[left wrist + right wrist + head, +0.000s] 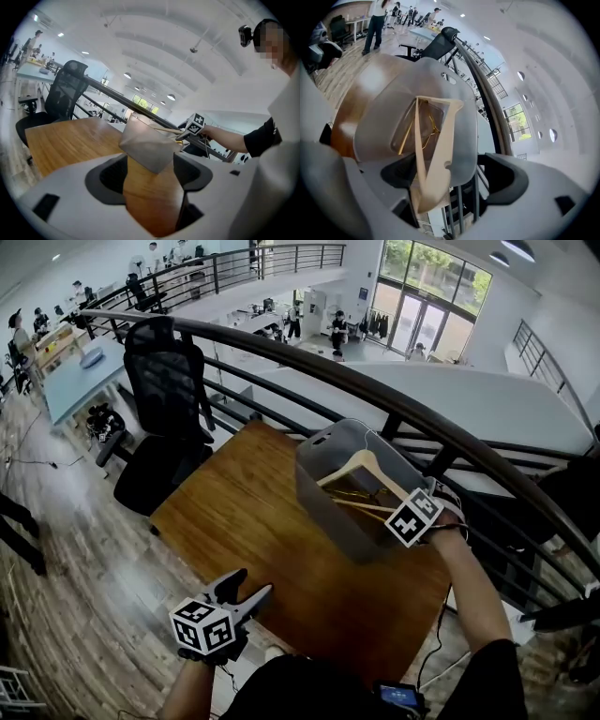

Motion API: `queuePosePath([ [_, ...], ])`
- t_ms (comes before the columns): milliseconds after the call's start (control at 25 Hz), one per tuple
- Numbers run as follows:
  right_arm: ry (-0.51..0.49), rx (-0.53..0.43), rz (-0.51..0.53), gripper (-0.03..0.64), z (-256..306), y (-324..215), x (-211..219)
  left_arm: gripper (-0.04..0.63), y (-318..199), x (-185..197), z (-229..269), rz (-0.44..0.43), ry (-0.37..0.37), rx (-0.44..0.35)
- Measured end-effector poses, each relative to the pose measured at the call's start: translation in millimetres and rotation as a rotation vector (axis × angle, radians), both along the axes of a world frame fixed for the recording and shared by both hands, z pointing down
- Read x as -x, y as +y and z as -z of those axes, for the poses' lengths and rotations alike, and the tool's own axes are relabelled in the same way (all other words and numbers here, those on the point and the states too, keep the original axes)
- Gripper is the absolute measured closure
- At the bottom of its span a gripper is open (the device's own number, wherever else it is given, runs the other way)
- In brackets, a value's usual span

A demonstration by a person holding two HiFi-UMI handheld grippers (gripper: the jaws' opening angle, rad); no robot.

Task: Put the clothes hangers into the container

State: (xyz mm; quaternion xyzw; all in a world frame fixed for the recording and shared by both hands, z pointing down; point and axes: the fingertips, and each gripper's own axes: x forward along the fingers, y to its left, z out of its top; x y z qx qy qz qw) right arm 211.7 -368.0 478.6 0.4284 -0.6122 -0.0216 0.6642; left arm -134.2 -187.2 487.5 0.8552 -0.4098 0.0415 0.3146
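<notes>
Wooden hanger leans inside the grey bin on the table. We see one end over the rim, between the wide fingers of our right gripper, not pinched. Our left gripper hovers wide and empty.

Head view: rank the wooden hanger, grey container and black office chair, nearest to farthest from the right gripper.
1. Wooden hanger, at the right gripper.
2. Grey container, just beyond, on the table, right side.
3. Black office chair, far left, past the table.
</notes>
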Motion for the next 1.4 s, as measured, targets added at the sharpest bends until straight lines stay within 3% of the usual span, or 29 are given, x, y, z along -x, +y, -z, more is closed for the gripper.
queuePosePath([
  [240,-0.141,-0.07,0.016,0.191,24,21,11,0.284,-11,-5,11,-0.011,-0.059,-0.052],
  [400,-0.252,-0.124,0.008,0.22,38,43,13,0.289,-11,-13,23,-0.021,-0.053,-0.084],
  [640,-0.544,-0.247,-0.026,0.366,58,81,17,0.33,-15,-18,38,0.01,-0.052,-0.143],
  [960,-0.738,-0.502,-0.078,0.621,68,126,11,0.423,-14,-10,47,0.076,-0.1,-0.228],
  [1280,-1.07,-0.668,-0.099,0.624,83,165,21,0.461,-6,-7,58,0.128,-0.119,-0.33],
  [1400,-1.138,-0.699,-0.106,0.626,79,173,27,0.476,-2,-2,62,0.154,-0.097,-0.361],
])
